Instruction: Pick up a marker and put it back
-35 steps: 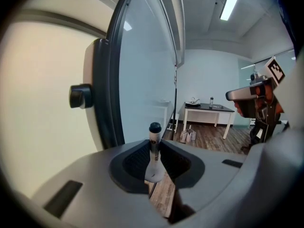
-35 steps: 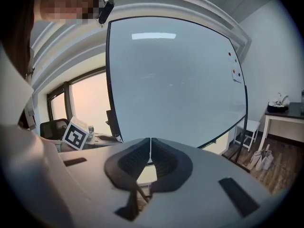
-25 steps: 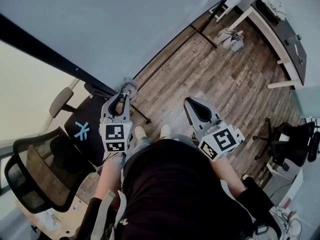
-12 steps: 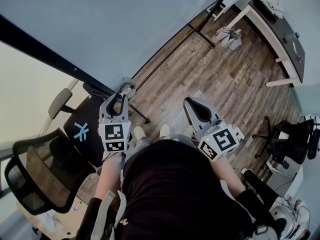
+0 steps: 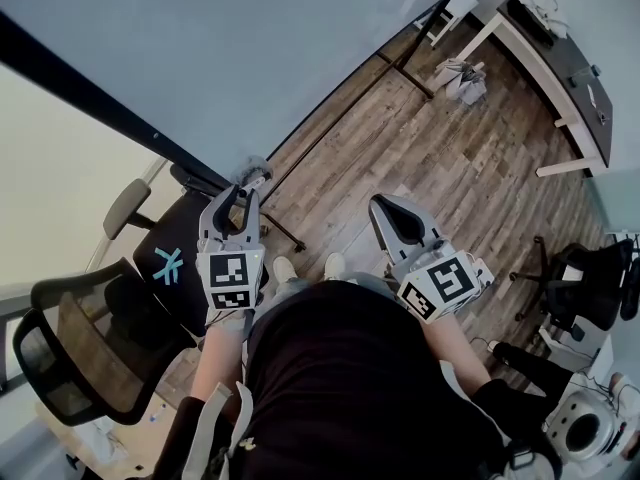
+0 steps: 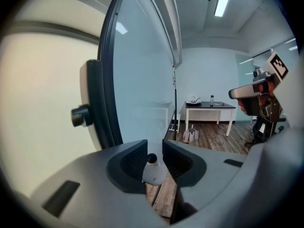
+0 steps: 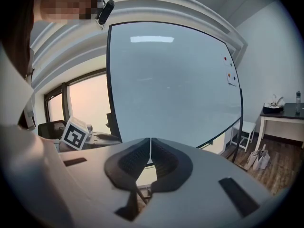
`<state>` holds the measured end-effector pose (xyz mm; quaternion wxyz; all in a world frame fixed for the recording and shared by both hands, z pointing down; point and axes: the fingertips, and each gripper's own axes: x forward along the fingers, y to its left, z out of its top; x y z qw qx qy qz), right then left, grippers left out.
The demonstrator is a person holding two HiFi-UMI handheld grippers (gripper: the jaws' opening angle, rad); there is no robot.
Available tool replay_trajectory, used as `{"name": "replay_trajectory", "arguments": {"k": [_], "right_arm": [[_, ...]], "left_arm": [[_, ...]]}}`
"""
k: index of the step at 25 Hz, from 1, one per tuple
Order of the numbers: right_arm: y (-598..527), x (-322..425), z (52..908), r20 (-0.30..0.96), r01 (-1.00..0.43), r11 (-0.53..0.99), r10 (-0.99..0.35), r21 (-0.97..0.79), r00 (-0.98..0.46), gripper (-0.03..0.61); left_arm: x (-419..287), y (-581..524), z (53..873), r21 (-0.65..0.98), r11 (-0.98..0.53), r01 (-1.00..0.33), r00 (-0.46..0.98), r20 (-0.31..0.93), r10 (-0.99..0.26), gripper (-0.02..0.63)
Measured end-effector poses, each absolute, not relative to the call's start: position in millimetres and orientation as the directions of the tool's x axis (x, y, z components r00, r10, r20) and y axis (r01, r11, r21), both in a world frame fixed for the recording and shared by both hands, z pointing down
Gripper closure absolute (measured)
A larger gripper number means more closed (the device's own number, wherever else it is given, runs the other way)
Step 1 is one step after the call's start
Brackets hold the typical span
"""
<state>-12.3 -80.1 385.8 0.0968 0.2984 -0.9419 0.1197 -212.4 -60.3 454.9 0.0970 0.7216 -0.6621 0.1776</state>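
Observation:
My left gripper (image 5: pixel 243 190) is shut on a marker (image 5: pixel 257 174), a pale grey-white barrel with a black tip, held close to the lower edge of the big whiteboard (image 5: pixel 250 48). In the left gripper view the marker (image 6: pixel 153 171) sits pinched between the jaws of the left gripper (image 6: pixel 154 148), tip pointing up, beside the whiteboard's dark frame (image 6: pixel 107 94). My right gripper (image 5: pixel 381 204) is held over the wooden floor, shut with nothing in it. Its jaws meet in the right gripper view (image 7: pixel 150 146), facing the whiteboard (image 7: pixel 171 89).
A mesh office chair (image 5: pixel 85 338) and a black seat with a teal logo (image 5: pixel 165 265) stand at the left. A dark-topped desk (image 5: pixel 560 58) with bags (image 5: pixel 462 76) beside it is far right. Another chair (image 5: pixel 590 288) and a round white device (image 5: pixel 582 430) are lower right.
Both grippers have barely moved; the left one still holds the marker by the board. The round white device has come into view at the lower right.

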Motion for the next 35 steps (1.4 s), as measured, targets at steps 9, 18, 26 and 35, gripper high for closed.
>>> {"name": "replay_trajectory", "arguments": {"k": [9, 18, 26, 35], "right_arm": [[-76, 3, 373, 0.215, -0.609, 0.777, -0.574, -0.159, -0.79, 0.56], [-73, 39, 361, 0.182, -0.665, 0.733, -0.641, -0.144, -0.746, 0.56], [-64, 80, 348, 0.158, -0.735, 0.668, -0.718, -0.12, -0.678, 0.56], [-51, 133, 343, 0.15, -0.813, 0.574, -0.799, -0.102, -0.583, 0.56]], "left_arm": [[-184, -63, 404, -0.12, -0.161, -0.98, 0.12, 0.294, -0.948, 0.511], [-127, -75, 369, -0.131, -0.293, -0.947, 0.261, 0.218, -0.94, 0.546], [-73, -80, 357, -0.084, -0.433, -0.898, 0.414, 0.178, -0.893, 0.573], [-8, -82, 336, -0.058, -0.586, -0.808, 0.58, 0.096, -0.809, 0.604]]}}
